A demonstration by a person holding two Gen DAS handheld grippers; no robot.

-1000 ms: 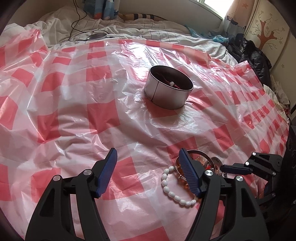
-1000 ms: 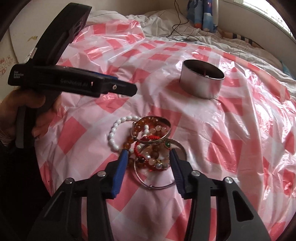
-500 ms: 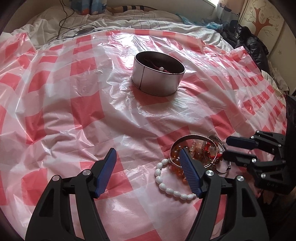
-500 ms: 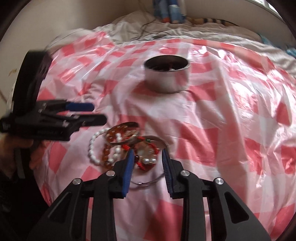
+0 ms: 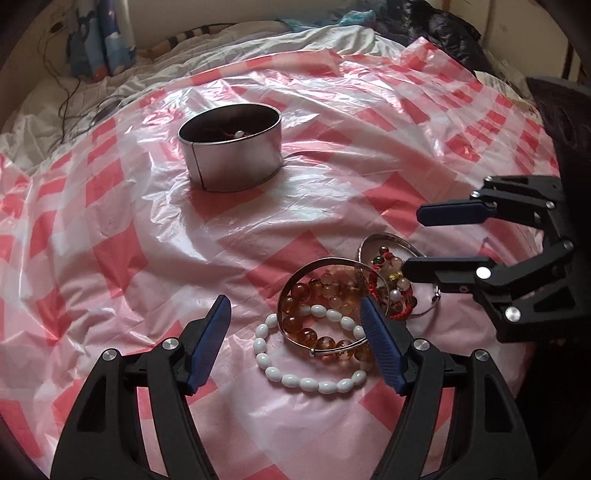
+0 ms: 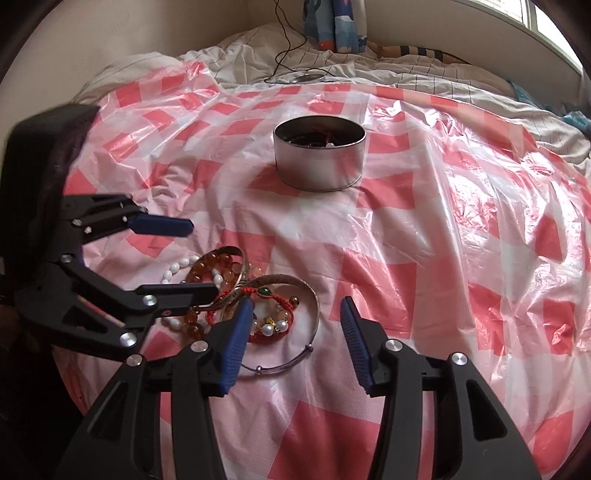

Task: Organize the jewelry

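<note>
A tangle of bracelets lies on the red-and-white checked plastic sheet [image 5: 110,221]: a white bead bracelet [image 5: 306,384], an amber bead bracelet [image 5: 306,336] inside a silver bangle [image 5: 321,262], and a red cord bracelet [image 6: 273,332] inside a thin silver bangle [image 6: 288,365]. My left gripper [image 5: 293,300] hovers open over the white and amber beads without touching them. My right gripper [image 6: 295,302] stands at the pile's right side, its jaws opening. The thin bangle and red cord lie under them, unpressed. A round metal tin [image 5: 236,166] with some jewelry inside stands farther back.
The sheet covers a bed with rumpled white bedding [image 6: 424,74]. A black cable [image 6: 284,48] and a blue patterned item [image 6: 336,26] lie at the far edge. Dark clothing [image 5: 443,29] is heaped at the back right in the left wrist view.
My left gripper has rolled and shifted right, so the bead bracelets now sit between its fingers. The right gripper's jaws narrowed over the red cord bracelet, then widened again with nothing lifted.
</note>
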